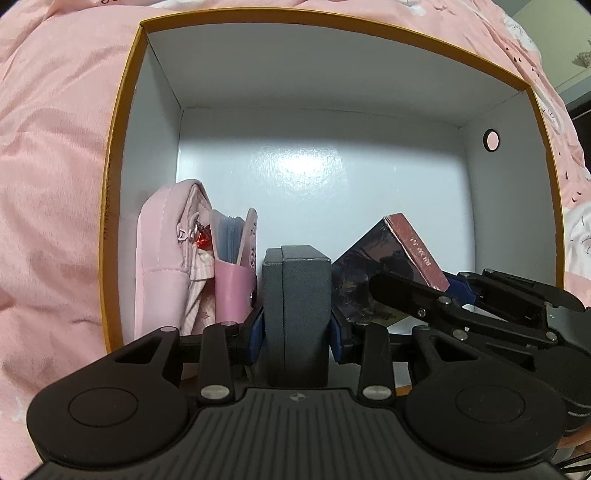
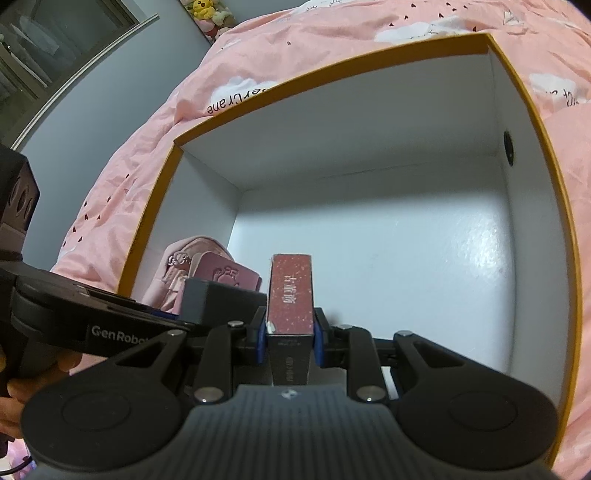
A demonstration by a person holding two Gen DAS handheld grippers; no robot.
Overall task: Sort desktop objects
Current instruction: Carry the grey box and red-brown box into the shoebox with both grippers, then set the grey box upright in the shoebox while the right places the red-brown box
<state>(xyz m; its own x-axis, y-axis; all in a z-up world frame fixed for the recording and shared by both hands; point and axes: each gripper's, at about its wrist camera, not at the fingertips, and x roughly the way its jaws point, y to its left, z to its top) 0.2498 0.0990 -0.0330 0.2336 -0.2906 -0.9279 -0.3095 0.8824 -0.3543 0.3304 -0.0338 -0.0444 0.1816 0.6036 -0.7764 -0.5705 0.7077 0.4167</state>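
Nearest, the left hand-held gripper (image 1: 297, 328) is clamped on a dark grey case (image 1: 297, 295); the right hand-held gripper (image 2: 290, 341) is clamped on a reddish box (image 2: 290, 295). Both sit low inside the orange-rimmed storage box (image 1: 122, 110), with pink pouches (image 1: 166, 258) beside them, on a pink bed (image 1: 48, 147).

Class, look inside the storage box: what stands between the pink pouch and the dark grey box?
A pink card holder stands between the pink pouch and the dark grey box, clearest in the left wrist view.

A pink bedspread (image 2: 258, 74) printed with white clouds fills the surroundings; plush toys (image 2: 208, 14) sit beyond its far edge.
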